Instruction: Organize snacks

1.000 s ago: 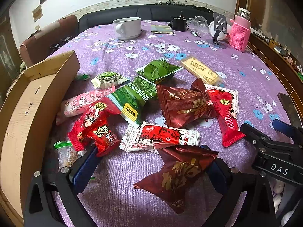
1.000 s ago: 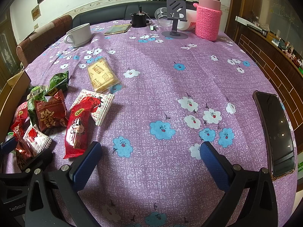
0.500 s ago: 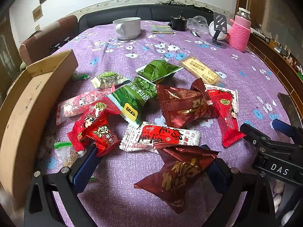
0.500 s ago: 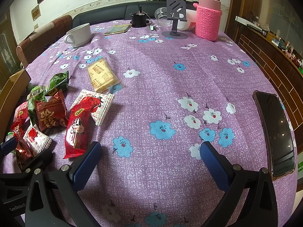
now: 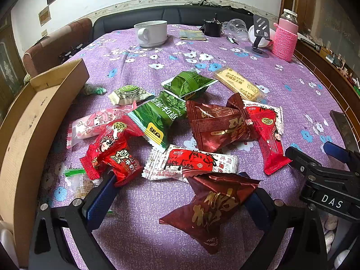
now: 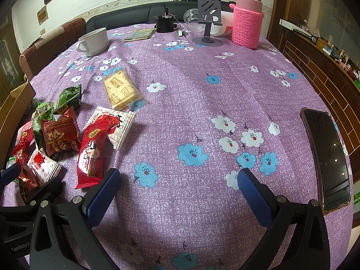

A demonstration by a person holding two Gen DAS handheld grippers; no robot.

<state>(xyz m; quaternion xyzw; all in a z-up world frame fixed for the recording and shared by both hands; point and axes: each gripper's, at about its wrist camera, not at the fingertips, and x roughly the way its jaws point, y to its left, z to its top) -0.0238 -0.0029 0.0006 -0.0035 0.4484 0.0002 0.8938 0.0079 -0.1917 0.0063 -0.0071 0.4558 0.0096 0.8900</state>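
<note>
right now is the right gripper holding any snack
No, the right gripper is open over bare purple tablecloth, with the nearest red snack packet lying outside its left finger.

Snack packets on the table (image 5: 292, 78): two dark-red (image 5: 216, 126), three bright-red (image 5: 114, 155), two white-and-red (image 5: 191, 162), two dark-green (image 5: 162, 117), one pale-green (image 5: 128, 93), one pink (image 5: 94, 123), one yellow biscuit pack (image 5: 239, 84). Also one cardboard box (image 5: 33, 117), one white mug (image 5: 151, 33), one pink-sleeved bottle (image 5: 284, 38), one phone (image 6: 326, 157).
</note>
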